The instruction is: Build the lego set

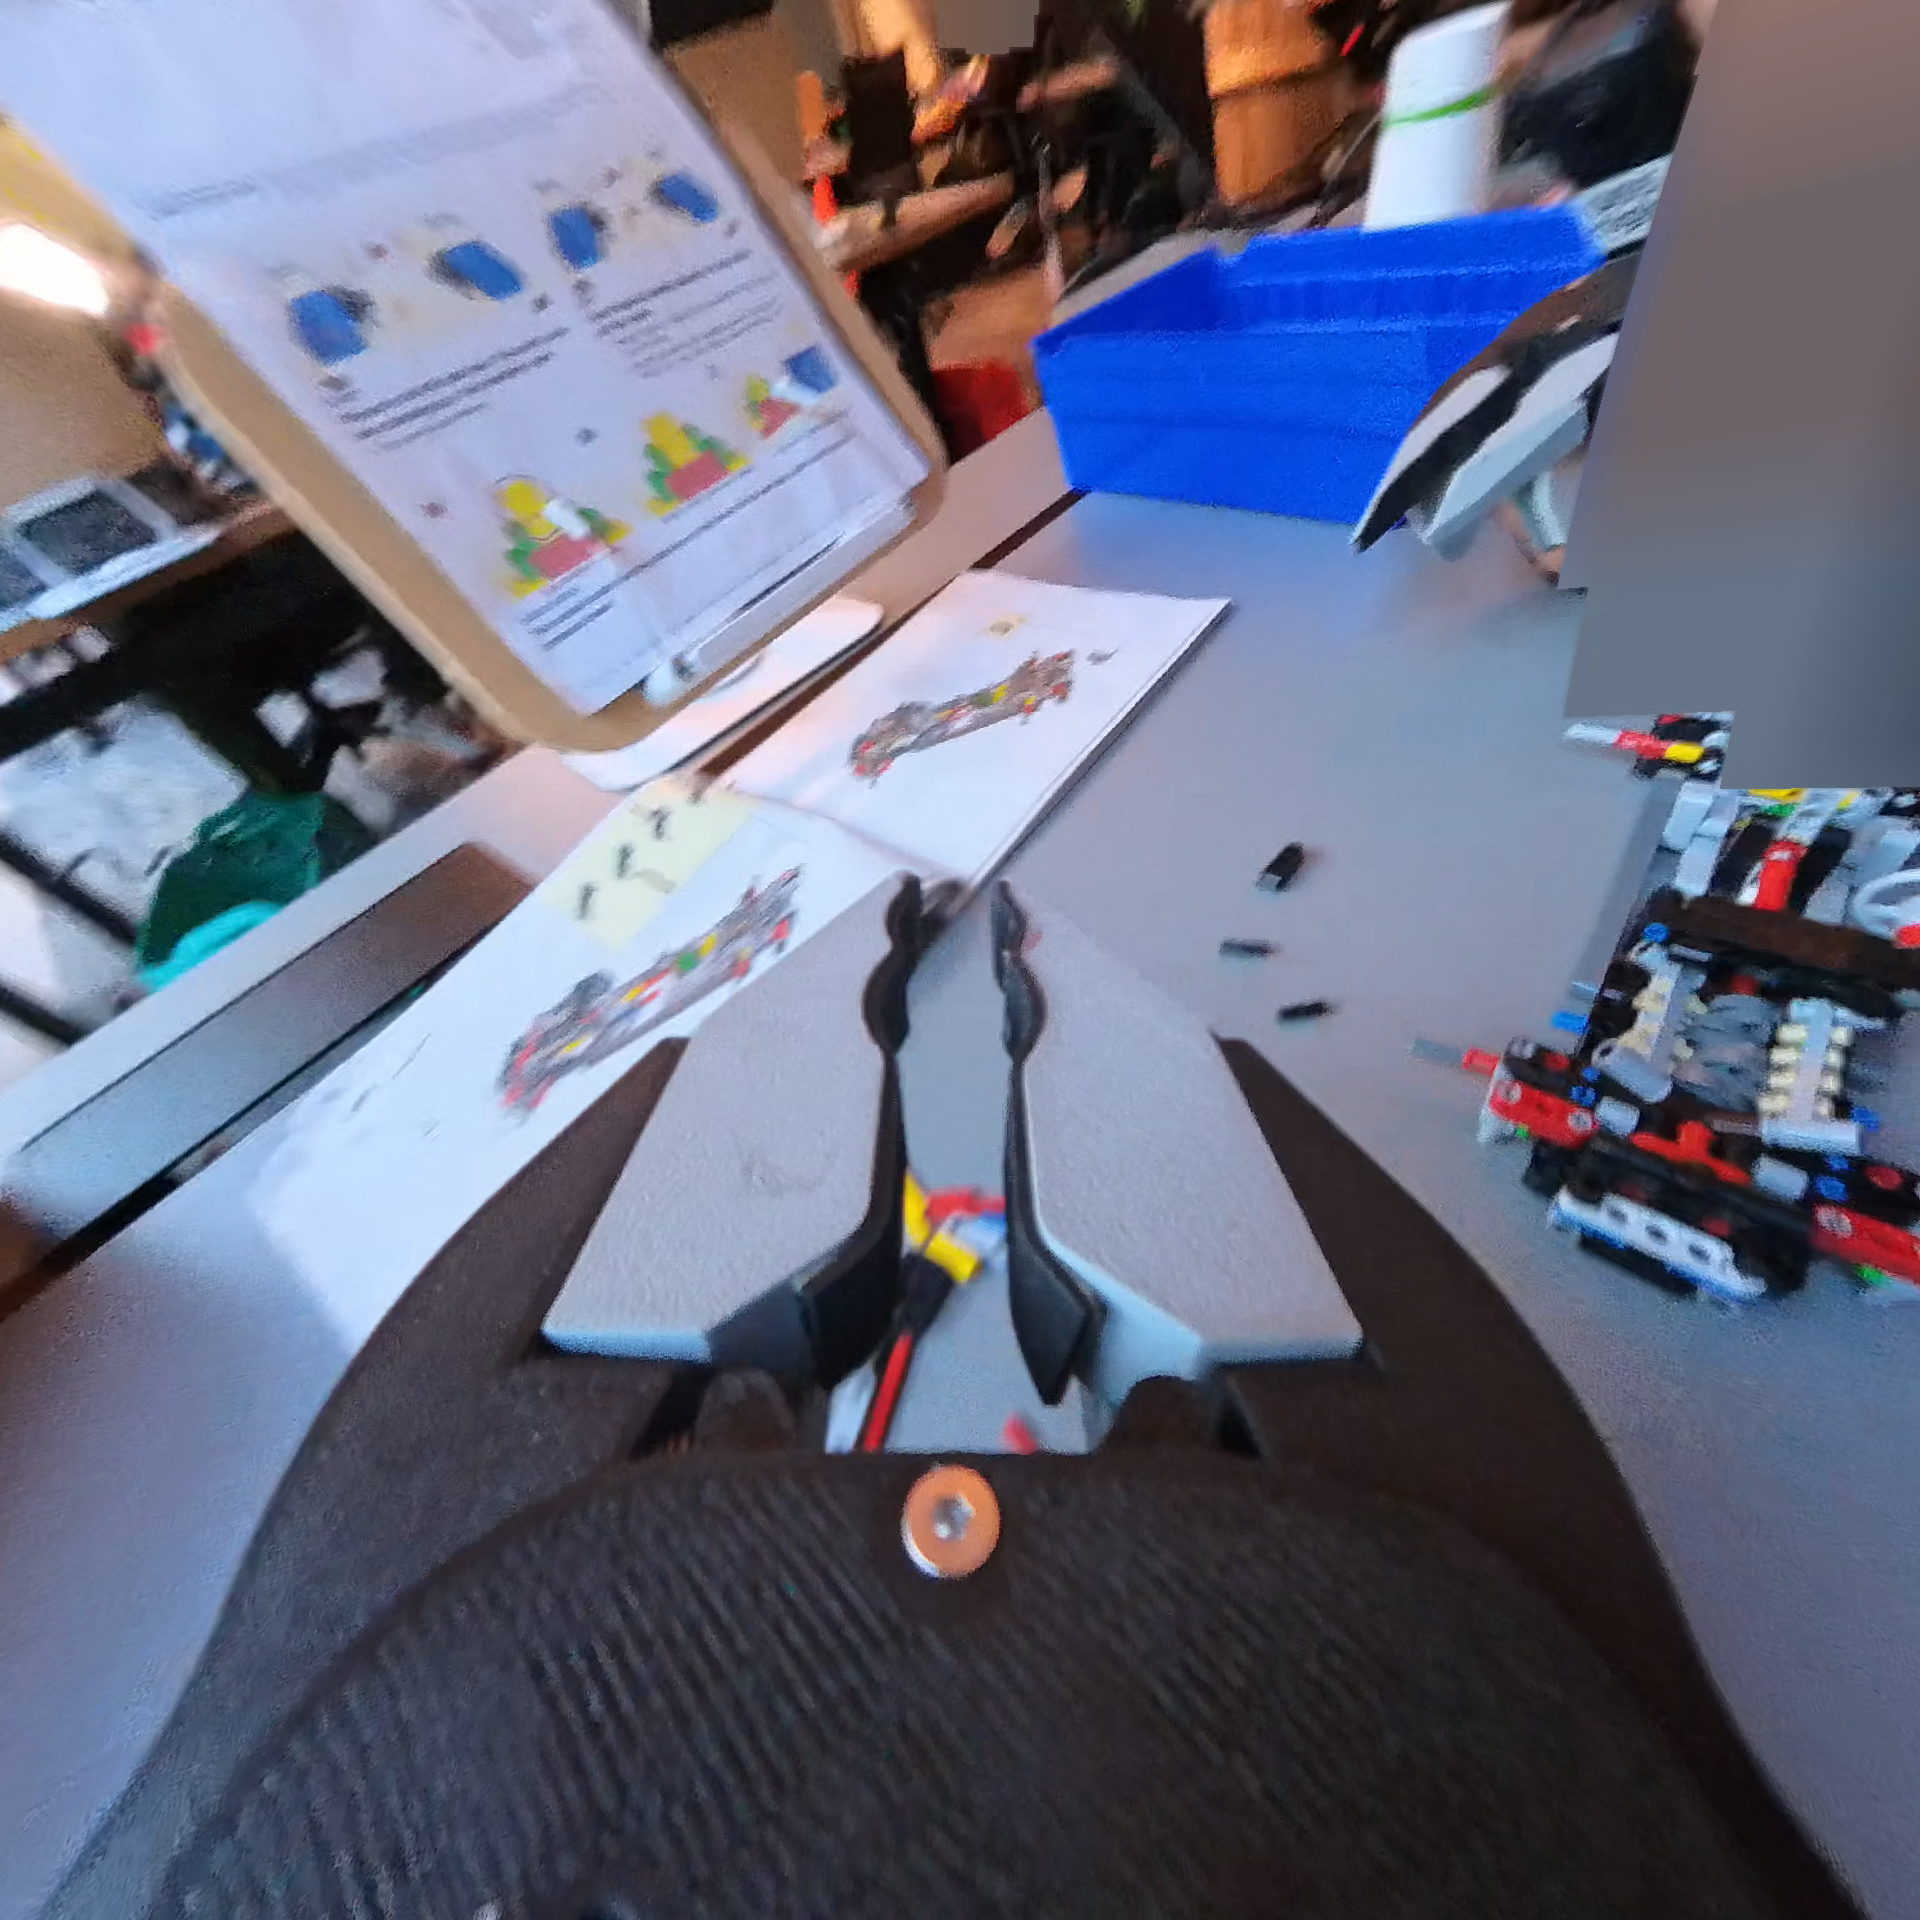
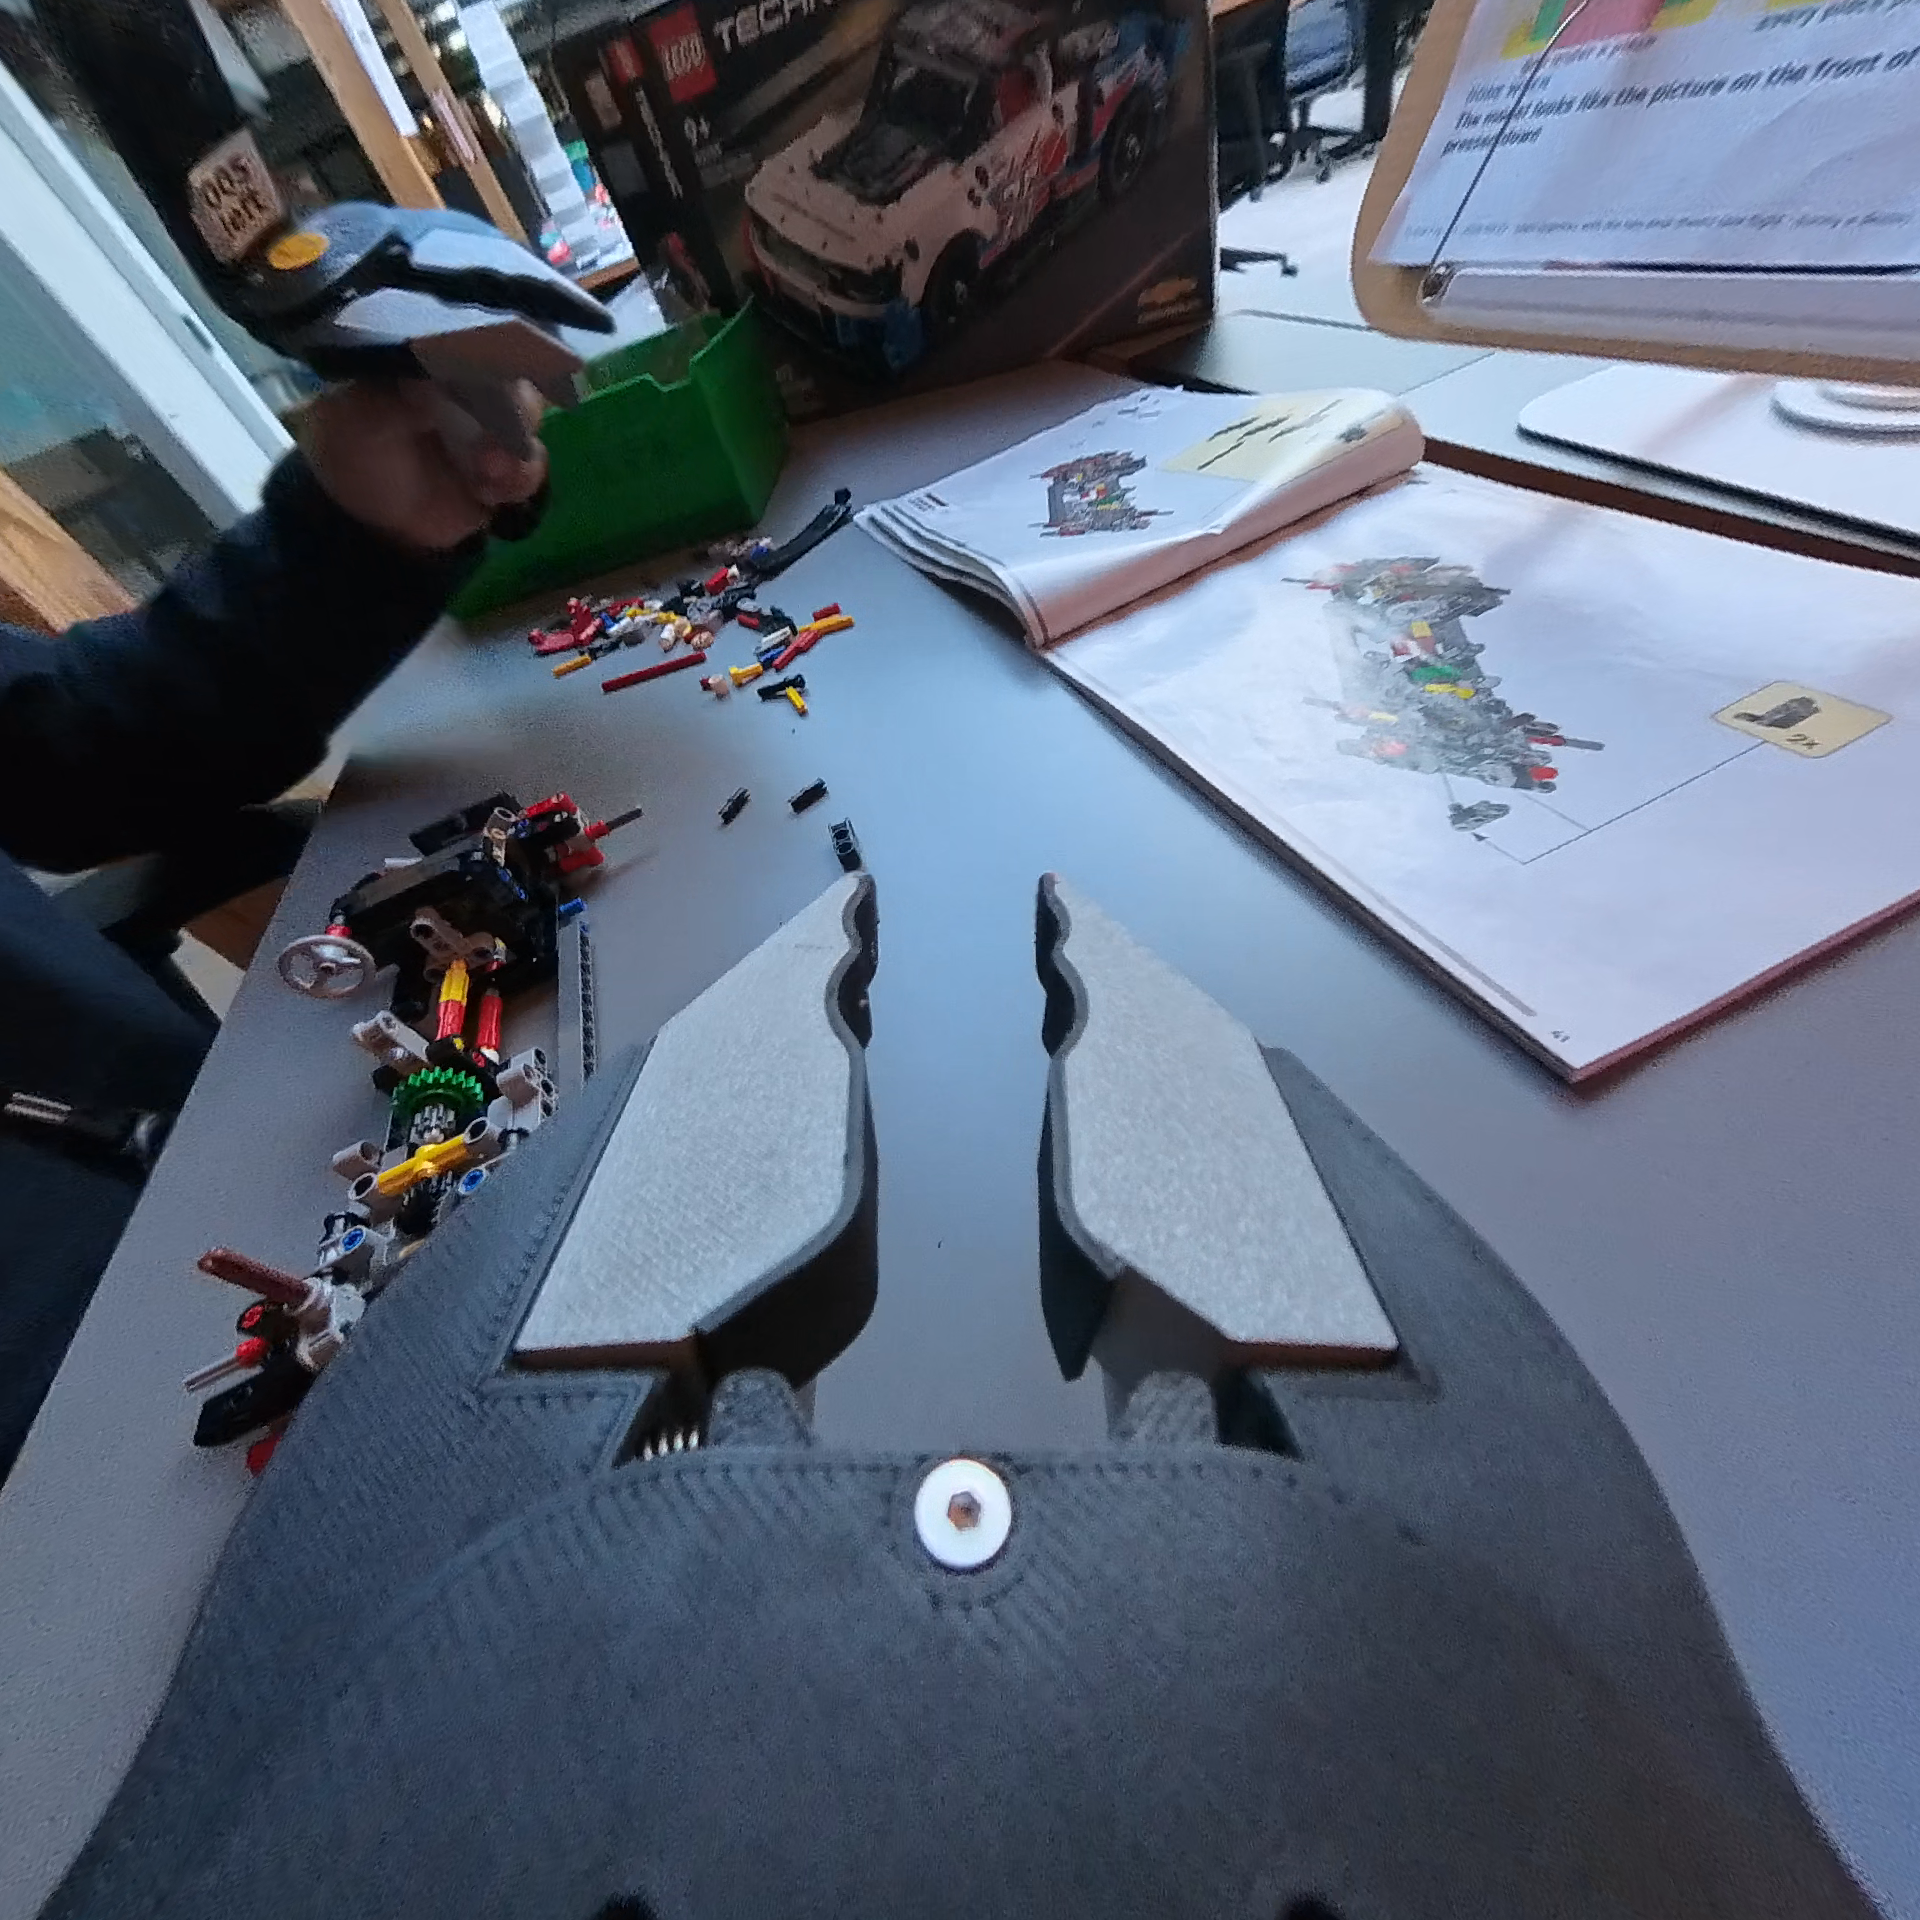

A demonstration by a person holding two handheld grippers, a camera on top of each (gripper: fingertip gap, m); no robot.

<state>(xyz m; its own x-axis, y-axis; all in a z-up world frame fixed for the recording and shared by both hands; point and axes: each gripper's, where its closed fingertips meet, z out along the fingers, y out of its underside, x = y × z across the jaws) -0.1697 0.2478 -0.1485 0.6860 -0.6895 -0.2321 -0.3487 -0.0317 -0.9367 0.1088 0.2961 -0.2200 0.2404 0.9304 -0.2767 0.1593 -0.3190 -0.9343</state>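
My left gripper (image 1: 956,899) hangs above the grey table (image 1: 1351,727), over the near edge of an open instruction booklet (image 1: 987,707). Its fingers stand slightly apart with nothing between them. It also shows in the right wrist view (image 2: 587,343), raised in a person's hand at the upper left. My right gripper (image 2: 956,894) is open and empty, low over the table. A small black piece (image 2: 845,842) lies just beyond its left fingertip, and two more black pins (image 2: 807,795) lie farther off. A partly built brick model (image 2: 447,997) lies to its left.
Loose small pieces (image 2: 696,623) lie in a pile before a green bin (image 2: 644,457) and a set box (image 2: 935,156). A blue bin (image 1: 1299,364) stands at the far side. A stand with a printed sheet (image 2: 1662,156) stands behind the booklet (image 2: 1507,727). The tips of one gripper are about 30 cm away from the tips of the other.
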